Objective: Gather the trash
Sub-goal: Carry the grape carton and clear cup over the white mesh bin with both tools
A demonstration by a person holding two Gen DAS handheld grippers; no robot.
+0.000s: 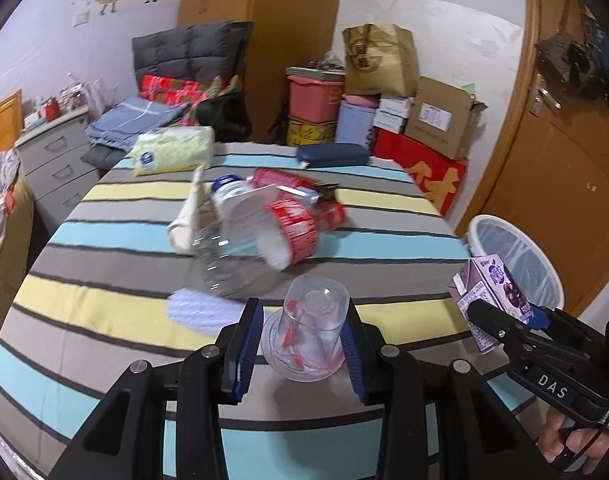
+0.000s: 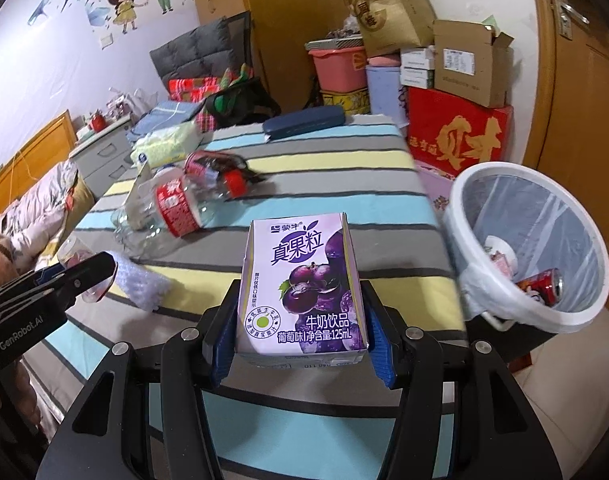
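In the left wrist view my left gripper (image 1: 302,314) is shut on a clear plastic cup (image 1: 308,332) with red print, lifted just above the striped table (image 1: 104,308). My right gripper (image 2: 300,294) is shut on a purple grape milk carton (image 2: 300,280), held upright near the table's right edge. Right of it on the floor stands a white bin (image 2: 464,188) lined with a clear bag, with a red can (image 2: 544,284) inside. Mid-table lie a clear bottle (image 1: 264,232) with a red label and a crushed bottle (image 2: 216,168).
A white foam scrap (image 1: 200,308) and crumpled paper (image 1: 188,216) lie by the bottles. At the table's far edge are a tissue pack (image 1: 172,150) and a dark blue case (image 1: 332,155). Boxes (image 1: 440,120) are stacked behind, with a wooden door (image 1: 552,160) at right.
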